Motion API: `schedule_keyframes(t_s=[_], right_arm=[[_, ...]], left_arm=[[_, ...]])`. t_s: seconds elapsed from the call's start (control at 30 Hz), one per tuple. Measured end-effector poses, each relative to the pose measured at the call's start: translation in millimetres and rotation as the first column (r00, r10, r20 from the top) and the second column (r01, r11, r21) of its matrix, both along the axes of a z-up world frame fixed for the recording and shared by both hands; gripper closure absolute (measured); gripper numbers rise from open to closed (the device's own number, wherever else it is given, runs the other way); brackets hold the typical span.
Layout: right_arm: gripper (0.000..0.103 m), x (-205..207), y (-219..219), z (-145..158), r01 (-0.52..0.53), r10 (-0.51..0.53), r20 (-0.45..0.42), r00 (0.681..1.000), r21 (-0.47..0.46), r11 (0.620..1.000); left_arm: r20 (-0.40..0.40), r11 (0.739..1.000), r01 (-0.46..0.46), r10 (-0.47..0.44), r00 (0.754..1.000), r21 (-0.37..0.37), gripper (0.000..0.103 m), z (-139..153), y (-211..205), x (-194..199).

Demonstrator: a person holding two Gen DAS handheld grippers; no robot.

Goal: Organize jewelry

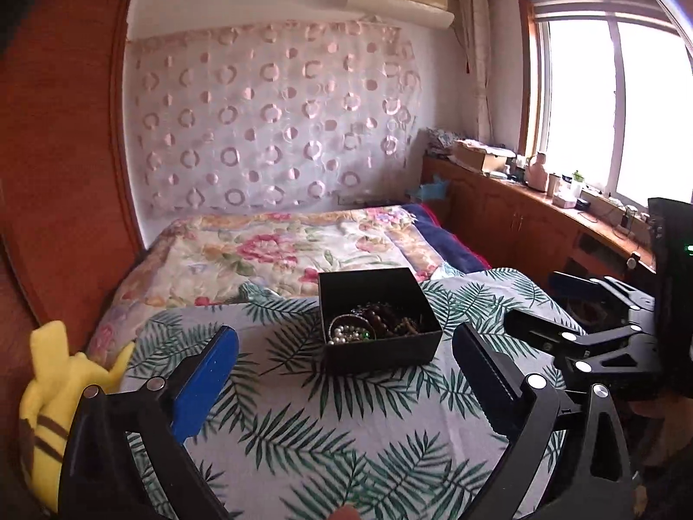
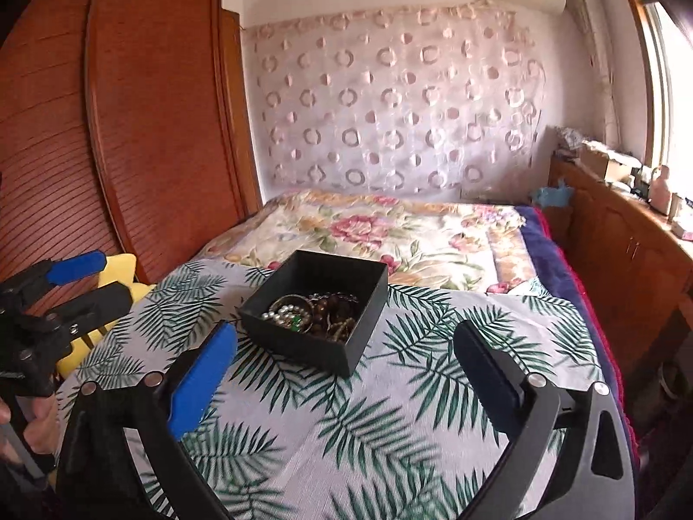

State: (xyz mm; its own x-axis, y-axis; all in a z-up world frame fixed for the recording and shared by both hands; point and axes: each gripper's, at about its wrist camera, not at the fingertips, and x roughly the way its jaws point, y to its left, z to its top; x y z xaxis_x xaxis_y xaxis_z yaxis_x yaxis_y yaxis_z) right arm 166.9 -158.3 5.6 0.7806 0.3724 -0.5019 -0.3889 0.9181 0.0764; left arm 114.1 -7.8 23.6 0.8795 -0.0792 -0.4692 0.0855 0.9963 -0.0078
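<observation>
Both tools gape wide with nothing between their fingers: the left tool [image 1: 346, 362] and the right tool [image 2: 346, 357] hover over the leaf-print cloth [image 1: 303, 424]. Ahead, apart from both, the black box [image 1: 377, 316] on the bed holds the jewelry [image 1: 372, 325].

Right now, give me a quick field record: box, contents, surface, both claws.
box: black box, lid off, upright
contents: pearl strand, dark bead strings, tangled together
surface: palm-leaf cloth on the bed
left claw: open, empty, short of the box
right claw: open, empty, short of the box
nearby: yellow plush toy at the cloth's left edge
</observation>
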Motion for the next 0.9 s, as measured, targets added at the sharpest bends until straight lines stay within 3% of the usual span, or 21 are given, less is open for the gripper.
schedule_keyframes(t_s=[0.13, 0.33, 0.9], right_arm=[[0.002, -36, -7, 1, 0.044, -0.044, 0.020, 0.999, 0.018, 0.999], [0.002, -79, -23, -1, 0.081, -0.084, 0.042, 0.996, 0.068, 0.994], [0.002, -107, -23, -4, 0.126, -0.130, 0.089, 0.988, 0.047, 0.991]], left_arm=[[0.023, 0.999, -0.031, 0.030, 0.999, 0.035, 0.008, -2, -7, -28], [0.020, 0.998, -0.057, 0.057, 0.998, 0.018, 0.008, -8, -7, -57], [0.019, 0.996, -0.092, 0.092, 0.996, 0.015, 0.007, -13, 4, -81]])
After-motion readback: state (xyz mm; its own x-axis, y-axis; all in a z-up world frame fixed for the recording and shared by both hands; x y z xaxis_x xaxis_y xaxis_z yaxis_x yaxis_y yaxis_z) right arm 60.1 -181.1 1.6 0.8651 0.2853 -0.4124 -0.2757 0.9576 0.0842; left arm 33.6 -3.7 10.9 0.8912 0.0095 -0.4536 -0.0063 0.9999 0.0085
